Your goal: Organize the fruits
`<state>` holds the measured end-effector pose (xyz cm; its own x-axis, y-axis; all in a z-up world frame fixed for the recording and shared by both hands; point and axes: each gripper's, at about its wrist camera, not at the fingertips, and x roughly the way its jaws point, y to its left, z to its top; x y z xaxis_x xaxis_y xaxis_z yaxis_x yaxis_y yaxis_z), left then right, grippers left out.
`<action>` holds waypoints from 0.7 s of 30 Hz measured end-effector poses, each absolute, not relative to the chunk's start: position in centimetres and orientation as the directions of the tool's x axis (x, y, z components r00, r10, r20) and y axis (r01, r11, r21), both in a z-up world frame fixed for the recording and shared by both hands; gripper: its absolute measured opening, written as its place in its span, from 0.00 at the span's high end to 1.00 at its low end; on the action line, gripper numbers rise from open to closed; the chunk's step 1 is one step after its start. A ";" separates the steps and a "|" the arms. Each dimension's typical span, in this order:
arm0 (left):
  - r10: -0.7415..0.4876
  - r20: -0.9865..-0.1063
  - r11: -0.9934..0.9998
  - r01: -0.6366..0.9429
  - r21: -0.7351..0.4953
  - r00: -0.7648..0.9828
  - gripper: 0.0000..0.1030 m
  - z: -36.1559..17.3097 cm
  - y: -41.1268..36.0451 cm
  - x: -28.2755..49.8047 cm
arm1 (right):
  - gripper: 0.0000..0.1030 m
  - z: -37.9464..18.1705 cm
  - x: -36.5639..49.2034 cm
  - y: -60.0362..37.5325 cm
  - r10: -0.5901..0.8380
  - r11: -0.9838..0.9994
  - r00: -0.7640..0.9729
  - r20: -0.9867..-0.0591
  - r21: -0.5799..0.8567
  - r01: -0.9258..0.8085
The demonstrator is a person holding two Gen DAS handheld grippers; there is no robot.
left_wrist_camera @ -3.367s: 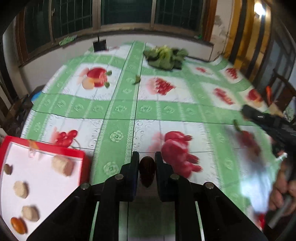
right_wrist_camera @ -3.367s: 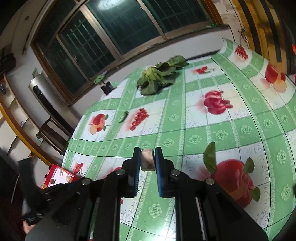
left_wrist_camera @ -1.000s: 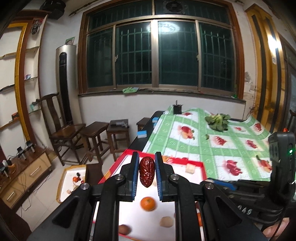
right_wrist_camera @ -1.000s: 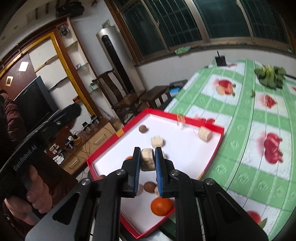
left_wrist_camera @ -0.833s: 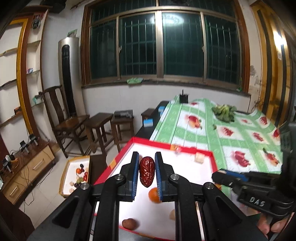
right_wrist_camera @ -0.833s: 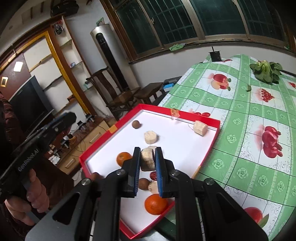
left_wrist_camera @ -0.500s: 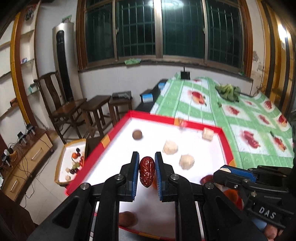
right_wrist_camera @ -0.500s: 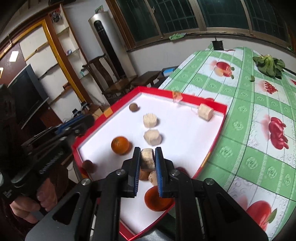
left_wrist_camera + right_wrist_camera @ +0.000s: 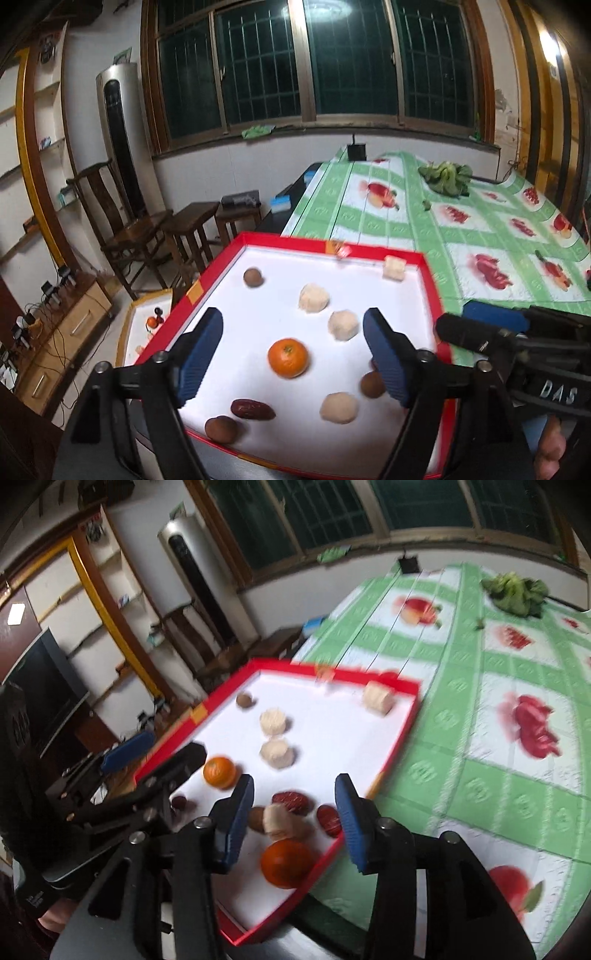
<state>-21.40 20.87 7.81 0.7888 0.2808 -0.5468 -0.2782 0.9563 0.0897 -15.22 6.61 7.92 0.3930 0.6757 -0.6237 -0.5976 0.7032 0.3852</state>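
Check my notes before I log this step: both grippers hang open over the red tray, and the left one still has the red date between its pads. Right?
Not quite. The left gripper is open and empty; the left wrist view shows the red date lying on the floor of the red tray. The right gripper is open too.

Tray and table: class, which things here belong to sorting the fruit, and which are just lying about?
Job: red tray, orange, date, pale chunks, left gripper, right gripper.

Lying about: greens, chair, stools.
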 end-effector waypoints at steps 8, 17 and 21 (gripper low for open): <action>0.265 -0.506 0.964 -0.240 0.115 0.821 0.14 11.4 16.6 -21.8 | 0.47 11.5 -16.1 0.0 0.593 0.795 0.596 -0.541 0.279 -0.538; 0.257 -0.434 0.966 -0.233 0.108 0.863 0.00 15.2 11.9 -23.1 | 0.00 16.3 -20.4 -6.2 0.434 0.895 0.822 -0.369 0.077 -0.438; 0.248 -0.428 0.969 -0.220 0.115 0.869 0.00 15.9 10.6 -22.8 | 0.00 17.5 -21.1 -7.6 0.408 0.910 0.848 -0.339 0.076 -0.408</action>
